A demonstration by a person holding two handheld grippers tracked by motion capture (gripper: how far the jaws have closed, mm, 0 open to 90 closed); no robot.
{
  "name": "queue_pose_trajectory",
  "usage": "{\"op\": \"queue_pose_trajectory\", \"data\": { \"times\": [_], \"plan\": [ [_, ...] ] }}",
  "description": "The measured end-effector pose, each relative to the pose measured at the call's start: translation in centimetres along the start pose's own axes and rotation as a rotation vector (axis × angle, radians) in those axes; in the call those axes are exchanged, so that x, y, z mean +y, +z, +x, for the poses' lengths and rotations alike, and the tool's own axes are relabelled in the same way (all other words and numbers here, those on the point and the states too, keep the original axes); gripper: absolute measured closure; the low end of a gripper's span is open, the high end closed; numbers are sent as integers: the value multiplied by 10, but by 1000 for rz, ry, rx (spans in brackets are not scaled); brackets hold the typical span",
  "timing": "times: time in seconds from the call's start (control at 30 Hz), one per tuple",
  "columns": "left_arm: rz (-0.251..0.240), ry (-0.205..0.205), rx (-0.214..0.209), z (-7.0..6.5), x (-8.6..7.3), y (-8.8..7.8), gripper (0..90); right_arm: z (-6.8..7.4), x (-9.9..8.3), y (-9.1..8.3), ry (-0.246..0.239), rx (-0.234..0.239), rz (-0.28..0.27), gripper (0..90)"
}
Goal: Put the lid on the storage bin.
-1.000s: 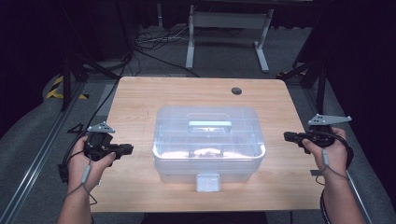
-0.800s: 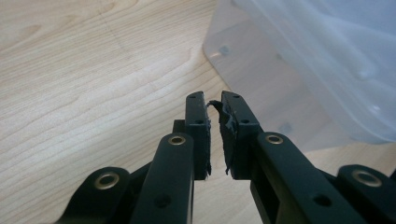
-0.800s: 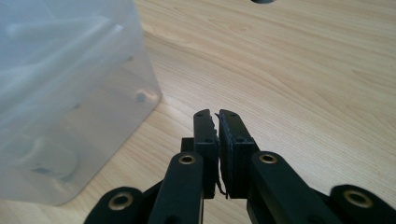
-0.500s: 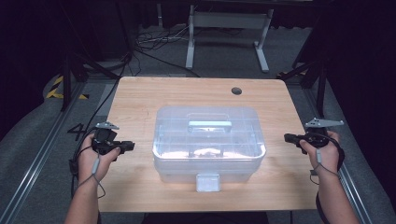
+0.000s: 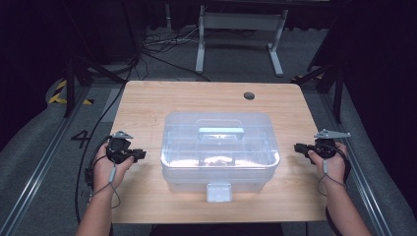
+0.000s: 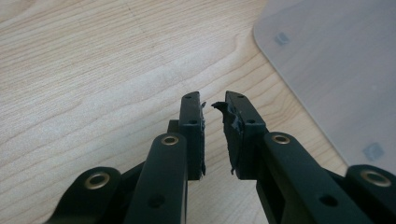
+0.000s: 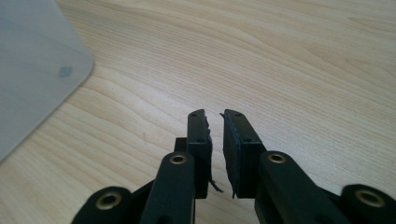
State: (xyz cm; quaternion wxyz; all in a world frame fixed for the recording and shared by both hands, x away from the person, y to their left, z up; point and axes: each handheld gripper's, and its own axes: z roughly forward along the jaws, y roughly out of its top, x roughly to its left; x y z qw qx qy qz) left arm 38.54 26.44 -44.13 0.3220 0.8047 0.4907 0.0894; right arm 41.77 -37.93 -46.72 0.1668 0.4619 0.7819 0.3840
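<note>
1. A big clear plastic box (image 5: 220,150) with a lid sits in the middle of the table (image 5: 147,103), right between the two tongs.
2. The left tongs (image 5: 139,155) are near the box's left side, not touching it. The right tongs (image 5: 299,147) are near its right side, also apart from it.
3. Both tongs are open just a little, and they have just been opening. Nothing is between the jaws of either one.
4. My guess is that the hands are getting ready to take hold of the box, one from each side. No grab has begun yet.
5. Next, I think each pair of tongs must open wider and slide in toward the box wall in front of it. Both sides should meet the box together so it does not tip or slide.
6. The high view shows the box's handle (image 5: 221,132) on top and a latch (image 5: 219,191) on the near side.
7. The left gripper view shows the left tongs (image 6: 214,106) up close, with a torn pad (image 6: 229,122) and a cloudy box corner (image 6: 327,60) just ahead to the right.
8. The right gripper view shows the right tongs (image 7: 214,115) with a box corner (image 7: 37,65) ahead to the left.
</note>
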Motion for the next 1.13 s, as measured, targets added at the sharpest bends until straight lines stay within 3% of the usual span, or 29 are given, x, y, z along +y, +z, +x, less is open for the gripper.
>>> {"op": "queue_pose_trajectory", "data": {
  "times": [0.2,0.37,0.4,0.57,0.83,0.9,1.13],
  "plan": [
    [-21,23,17,2,-4,7,761,0,-7,10,1,-19,4,746],
    [-81,-26,10,4,-5,12,684,1,-7,13,3,-26,-24,684],
    [-84,-16,34,4,-5,14,663,1,-7,13,0,-33,-21,669],
    [-90,-26,64,5,-6,21,550,1,-10,18,-13,-73,-16,572],
    [-104,-27,105,10,-10,32,337,2,-12,25,-2,-76,-10,357],
    [-99,-29,113,11,-11,33,293,2,-12,25,0,-76,-11,342],
    [-87,-18,144,13,-14,35,250,5,-12,27,-19,-107,8,214]
  ]
}}
